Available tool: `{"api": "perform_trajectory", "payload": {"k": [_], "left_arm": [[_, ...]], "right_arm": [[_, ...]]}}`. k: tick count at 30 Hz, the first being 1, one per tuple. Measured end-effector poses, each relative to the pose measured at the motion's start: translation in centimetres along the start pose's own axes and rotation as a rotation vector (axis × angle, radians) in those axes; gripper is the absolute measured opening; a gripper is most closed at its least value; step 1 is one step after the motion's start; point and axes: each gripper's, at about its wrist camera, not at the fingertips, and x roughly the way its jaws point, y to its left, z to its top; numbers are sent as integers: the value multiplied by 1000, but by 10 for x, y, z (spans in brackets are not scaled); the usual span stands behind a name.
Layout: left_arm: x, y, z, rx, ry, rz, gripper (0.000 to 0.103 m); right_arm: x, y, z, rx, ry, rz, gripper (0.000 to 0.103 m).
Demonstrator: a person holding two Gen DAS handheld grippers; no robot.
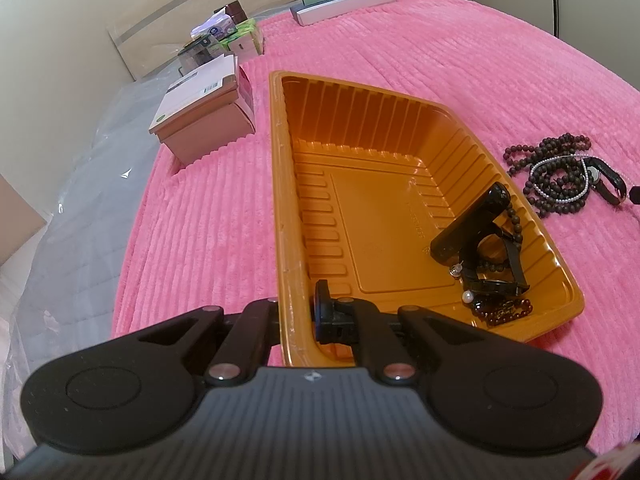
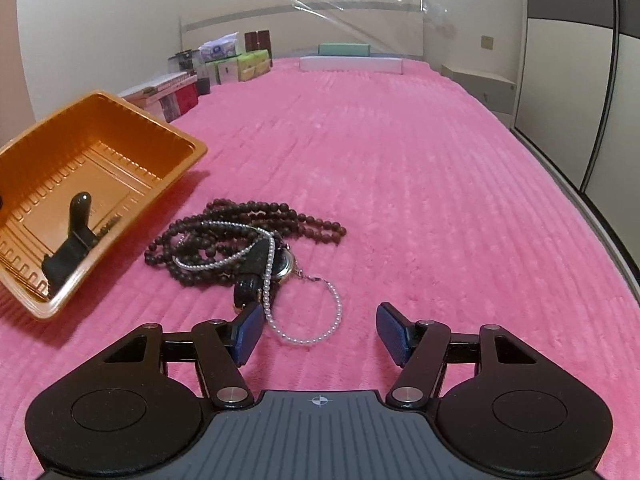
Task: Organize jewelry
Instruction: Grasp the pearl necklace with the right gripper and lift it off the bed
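Note:
My left gripper (image 1: 298,308) is shut on the near left wall of the orange plastic tray (image 1: 276,160), one finger outside and one inside. In the tray's right corner lie a black watch (image 1: 472,232), a dark bead bracelet (image 1: 504,312) and a pearl earring (image 1: 467,297). Right of the tray (image 2: 120,128) on the pink blanket sits a tangled pile: a dark bead necklace (image 2: 240,224), a pearl string (image 2: 312,336) and a watch (image 2: 284,264) with a black strap. My right gripper (image 2: 320,332) stands open just before the pile. The pearl loop's near end lies between its blue pads (image 2: 250,330), untouched.
Cardboard and gift boxes (image 1: 200,116) line the blanket's far left edge, beside the plastic-wrapped mattress side (image 1: 80,220). Flat white and green boxes (image 2: 348,60) rest at the headboard. A wardrobe (image 2: 580,80) stands on the right. Open pink blanket (image 2: 440,200) stretches right of the pile.

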Motion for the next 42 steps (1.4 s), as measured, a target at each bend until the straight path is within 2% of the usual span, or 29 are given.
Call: {"api": "perform_trajectory", "payload": {"k": [3, 8, 12, 13, 14, 19, 26, 34, 42], "left_arm": [[0, -1, 0, 3, 1, 2, 3], [0, -2, 1, 7, 4, 7, 3], [0, -2, 1, 7, 4, 7, 3], [0, -2, 1, 7, 4, 7, 3], [0, -2, 1, 7, 4, 7, 3], [0, -2, 2, 7, 3, 6, 3], [-1, -2, 2, 7, -2, 2, 3], [-2, -1, 1, 6, -6, 0, 3], [-2, 0, 1, 4, -9, -4, 3]], "right_arm": [[8, 1, 2, -16, 5, -7, 48], [22, -1, 6, -40, 36, -30, 25], [31, -1, 7, -66, 74, -41, 14], [31, 0, 8, -77, 80, -39, 6], [30, 1, 9, -80, 82, -38, 2], [13, 1, 15, -87, 48, -66, 2], [-28, 1, 49, -134, -81, -97, 2], [-65, 16, 101, -254, -217, -80, 2], [-88, 40, 141, -389, -293, -29, 2]]}}
